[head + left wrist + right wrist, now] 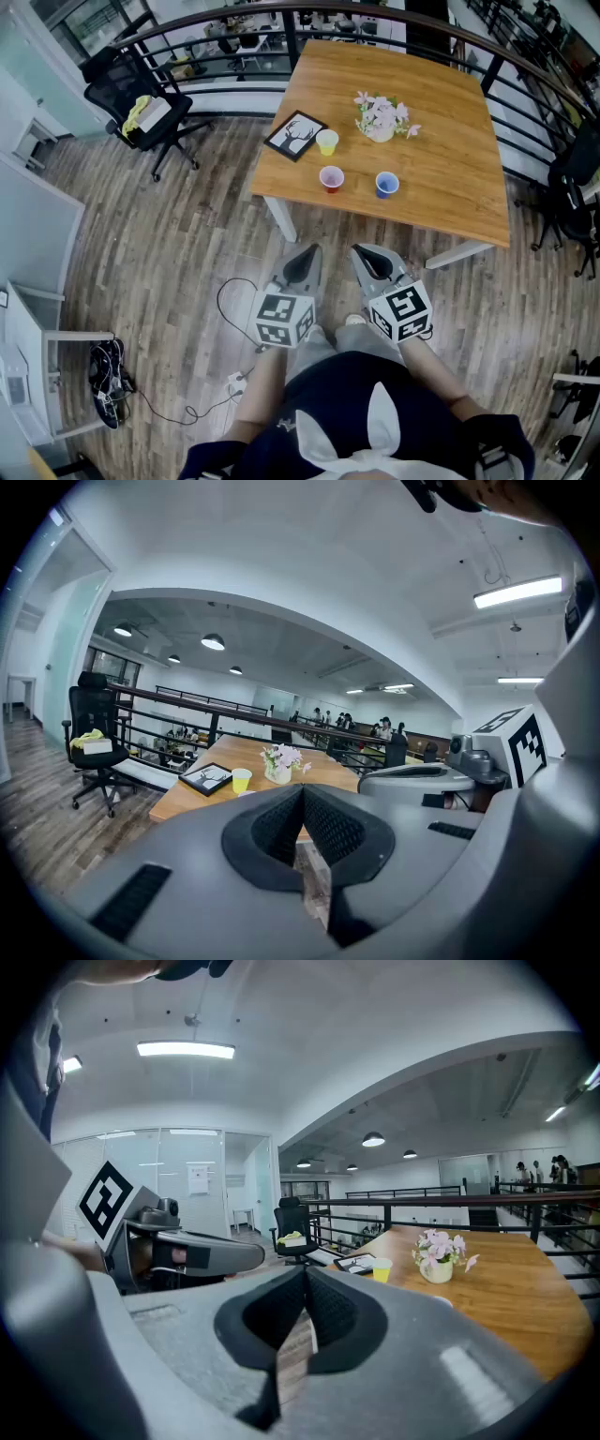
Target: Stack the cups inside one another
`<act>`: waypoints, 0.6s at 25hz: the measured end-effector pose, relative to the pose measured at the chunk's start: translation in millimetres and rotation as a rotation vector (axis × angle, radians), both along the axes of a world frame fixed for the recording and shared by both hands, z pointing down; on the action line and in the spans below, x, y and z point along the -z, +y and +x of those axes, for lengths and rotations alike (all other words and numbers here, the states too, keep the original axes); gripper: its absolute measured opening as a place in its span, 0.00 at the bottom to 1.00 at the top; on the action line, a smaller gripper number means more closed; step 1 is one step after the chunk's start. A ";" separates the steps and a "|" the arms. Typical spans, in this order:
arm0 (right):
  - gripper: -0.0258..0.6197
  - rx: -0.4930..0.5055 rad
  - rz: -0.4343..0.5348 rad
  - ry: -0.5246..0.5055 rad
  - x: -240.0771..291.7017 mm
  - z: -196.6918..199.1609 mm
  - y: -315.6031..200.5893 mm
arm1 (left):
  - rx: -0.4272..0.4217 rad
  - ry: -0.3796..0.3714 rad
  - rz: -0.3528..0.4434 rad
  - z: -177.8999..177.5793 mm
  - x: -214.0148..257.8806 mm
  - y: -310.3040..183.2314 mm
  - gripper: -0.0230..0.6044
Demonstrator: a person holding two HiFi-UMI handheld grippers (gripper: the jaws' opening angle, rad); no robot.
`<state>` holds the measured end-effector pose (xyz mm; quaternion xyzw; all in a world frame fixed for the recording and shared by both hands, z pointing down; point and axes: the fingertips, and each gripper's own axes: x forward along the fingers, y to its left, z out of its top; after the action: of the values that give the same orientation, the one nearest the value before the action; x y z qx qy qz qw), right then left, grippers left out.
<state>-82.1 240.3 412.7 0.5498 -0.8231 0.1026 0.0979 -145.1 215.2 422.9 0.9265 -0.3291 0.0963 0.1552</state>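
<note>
Three small cups stand apart on the wooden table point(441, 112): a yellow cup point(326, 142), a red cup point(332, 178) and a blue cup point(386, 185). Both grippers hang over the floor, short of the table's near edge. The left gripper point(307, 251) is shut with nothing in it, and so is the right gripper point(364, 251). In the left gripper view the yellow cup point(241, 780) shows beyond the closed jaws. The right gripper view also catches the yellow cup point(382, 1268).
A vase of pink flowers point(382, 119) and a framed picture point(294, 135) sit on the table by the cups. A black office chair point(141, 108) stands to the left. A dark railing point(216, 28) runs behind the table. A cable point(225, 309) lies on the wood floor.
</note>
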 end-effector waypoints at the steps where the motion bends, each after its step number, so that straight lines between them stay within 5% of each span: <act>1: 0.04 0.002 0.005 0.001 0.0 3.6 -2.7 | -0.002 -0.001 0.002 4.5 -1.0 -2.1 0.06; 15: 0.04 -0.004 0.034 -0.015 -1.7 62.2 -32.5 | 0.027 -0.039 0.018 50.6 -4.9 -26.7 0.06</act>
<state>-19.9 207.8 414.4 0.5522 -0.8244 0.0930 0.0825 -94.5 188.5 427.8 0.9213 -0.3452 0.1093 0.1414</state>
